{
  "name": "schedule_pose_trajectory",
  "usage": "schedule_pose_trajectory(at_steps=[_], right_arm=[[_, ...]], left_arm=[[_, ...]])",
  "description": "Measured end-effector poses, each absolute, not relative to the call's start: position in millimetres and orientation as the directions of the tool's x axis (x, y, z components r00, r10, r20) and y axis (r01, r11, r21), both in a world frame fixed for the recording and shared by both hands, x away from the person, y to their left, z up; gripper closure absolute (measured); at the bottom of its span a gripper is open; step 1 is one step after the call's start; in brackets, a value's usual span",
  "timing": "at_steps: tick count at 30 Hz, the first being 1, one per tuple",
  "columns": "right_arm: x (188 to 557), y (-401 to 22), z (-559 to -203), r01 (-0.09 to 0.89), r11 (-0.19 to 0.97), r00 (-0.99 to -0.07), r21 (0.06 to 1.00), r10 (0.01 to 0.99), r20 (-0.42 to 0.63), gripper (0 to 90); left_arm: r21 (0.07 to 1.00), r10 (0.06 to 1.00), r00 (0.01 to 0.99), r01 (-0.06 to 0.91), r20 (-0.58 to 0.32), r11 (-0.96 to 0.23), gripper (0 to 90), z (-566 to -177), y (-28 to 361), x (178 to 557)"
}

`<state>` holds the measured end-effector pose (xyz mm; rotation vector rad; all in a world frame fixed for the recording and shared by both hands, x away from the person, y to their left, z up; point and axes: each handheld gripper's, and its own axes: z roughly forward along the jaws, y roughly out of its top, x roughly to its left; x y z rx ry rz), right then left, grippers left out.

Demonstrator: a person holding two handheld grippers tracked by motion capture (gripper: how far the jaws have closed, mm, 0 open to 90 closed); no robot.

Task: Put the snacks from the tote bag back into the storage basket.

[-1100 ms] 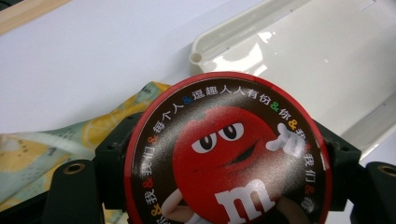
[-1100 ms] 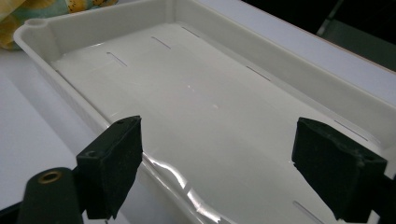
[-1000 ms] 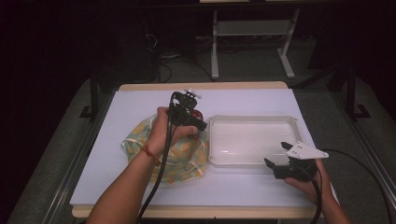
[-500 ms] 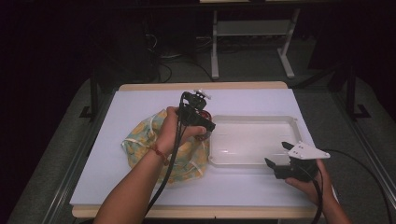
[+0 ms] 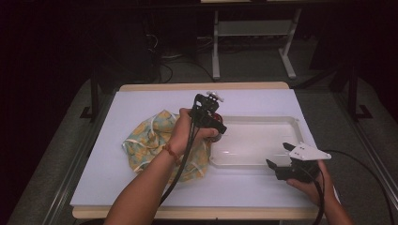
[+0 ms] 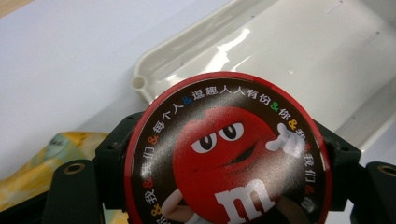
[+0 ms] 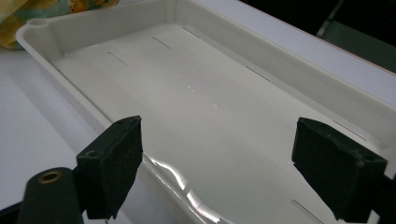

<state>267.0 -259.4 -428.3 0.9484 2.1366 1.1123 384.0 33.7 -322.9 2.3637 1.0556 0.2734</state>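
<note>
**Tin carried off the cloth toward the tray**

Moved, over the last second: left tongs (image 5: 217, 133), from above the yellow patterned cloth (image 5: 150, 140) across to the near-left corner of the white tray (image 5: 263, 123). Clamped between their jaws: a round red-rimmed tin (image 6: 227, 154) with a cartoon candy face, broad side toward the left gripper view, jaws pressed against its two edges. Beyond the tin, ahead of these tongs: the tray's rounded corner and shiny floor; behind and to their left: a fold of the cloth. Tin held in the air at the tray's edge, not yet inside.

Unmoved through the same second: right tongs (image 5: 286, 164), parked at the tray's near-right rim, jaws wide apart and holding nothing, tray floor visible between them in the right gripper view.

Judged from this: pick-up done, transfer under way. Likely left to do: carry further over the tray floor, lower, release. Tray bare, so no obstacle to setting down.
</note>
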Motion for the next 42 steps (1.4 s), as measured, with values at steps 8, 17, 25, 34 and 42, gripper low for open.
schedule_pose_trajectory(at_steps=[8, 17, 25, 34, 42], right_arm=[[265, -262, -428, 0.337, 0.406, -0.596, 0.85, 0.79, -0.141, 15.7], [262, -264, -428, 0.34, 0.4, -0.587, 0.851, 0.798, -0.14, 15.7], [262, -264, -428, 0.339, 0.401, -0.589, 0.851, 0.796, -0.141, 15.7], [262, -264, -427, 0.339, 0.403, -0.589, 0.85, 0.796, -0.143, 15.7], [262, -264, -428, 0.339, 0.401, -0.589, 0.851, 0.795, -0.14, 15.7]], left_arm=[[0.542, 0.735, 0.677, 0.631, -0.035, -0.555, 25.0, -324, 25, 385], [0.535, 0.728, 0.684, 0.634, -0.05, -0.559, 24.9, -329, 14, 387], [0.528, 0.735, 0.676, 0.644, -0.054, -0.554, 24.9, -334, 5, 388], [0.52, 0.734, 0.676, 0.648, -0.057, -0.557, 24.9, -342, -6, 389], [0.509, 0.738, 0.671, 0.663, -0.078, -0.549, 24.9, -351, -12, 392]])
